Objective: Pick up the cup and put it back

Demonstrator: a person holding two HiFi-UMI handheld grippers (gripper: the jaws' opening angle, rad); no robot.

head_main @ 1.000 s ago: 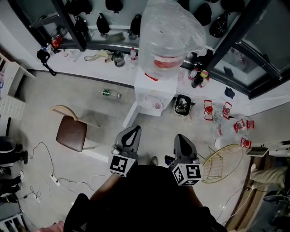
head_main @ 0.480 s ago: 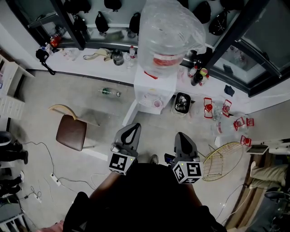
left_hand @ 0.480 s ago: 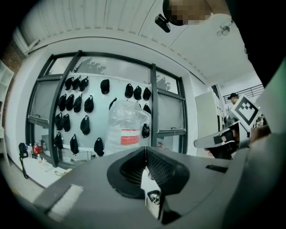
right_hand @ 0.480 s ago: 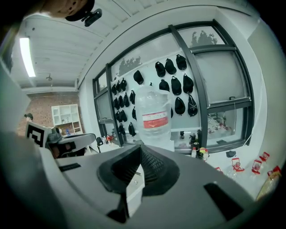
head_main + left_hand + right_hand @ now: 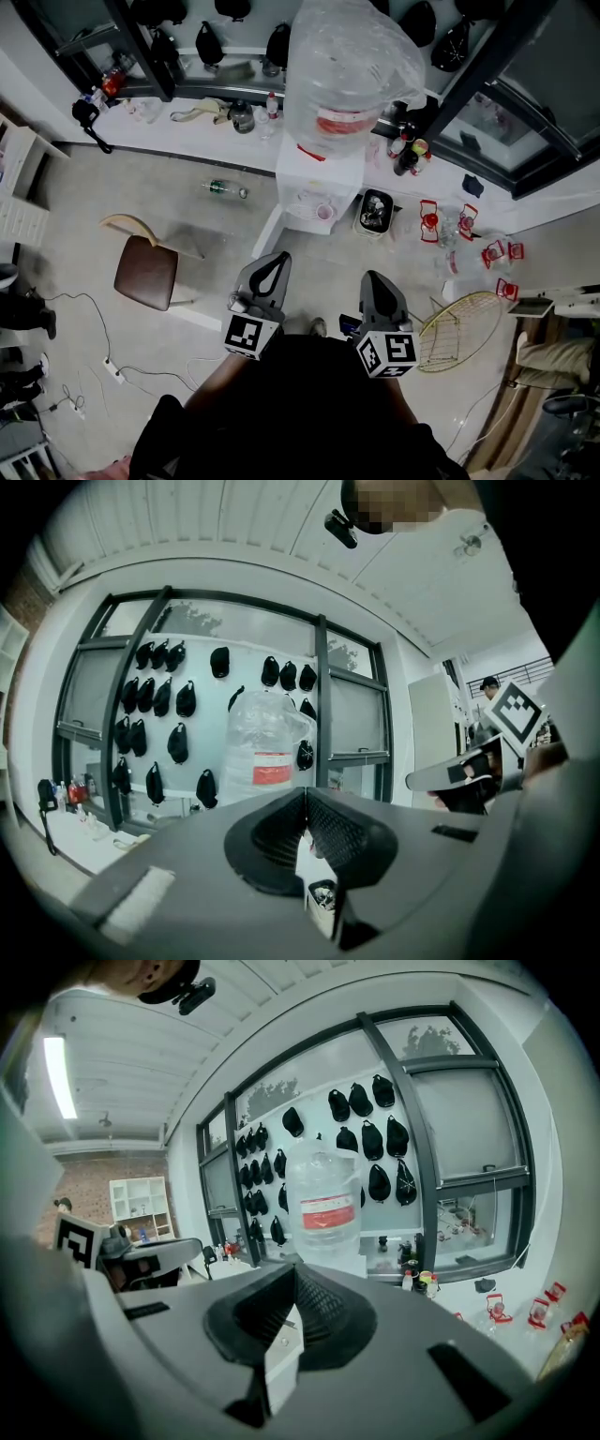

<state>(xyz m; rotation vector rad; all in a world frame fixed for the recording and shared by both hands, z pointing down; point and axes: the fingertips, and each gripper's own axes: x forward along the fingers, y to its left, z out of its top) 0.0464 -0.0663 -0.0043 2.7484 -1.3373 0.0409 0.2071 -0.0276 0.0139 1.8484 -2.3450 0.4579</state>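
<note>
A small pink cup [image 5: 324, 214] stands in the tap recess of a white water dispenser [image 5: 319, 183] that carries a big clear bottle [image 5: 349, 70]. In the head view both grippers hang near the person's body, well short of the dispenser. The left gripper [image 5: 273, 269] is shut with nothing in it, and so is the right gripper [image 5: 374, 285]. In the left gripper view the closed jaws' tip [image 5: 306, 794] points toward the bottle [image 5: 266, 747]. In the right gripper view the closed tip [image 5: 295, 1269] sits under the bottle [image 5: 325, 1206]. The cup is not clearly visible in either gripper view.
A brown chair [image 5: 147, 272] stands at the left and a yellow wire chair [image 5: 461, 333] at the right. A small bin [image 5: 376, 215] sits beside the dispenser. A bottle [image 5: 225, 189] lies on the floor, red-topped items [image 5: 469, 239] are scattered at the right, and cables [image 5: 94, 361] trail at the left.
</note>
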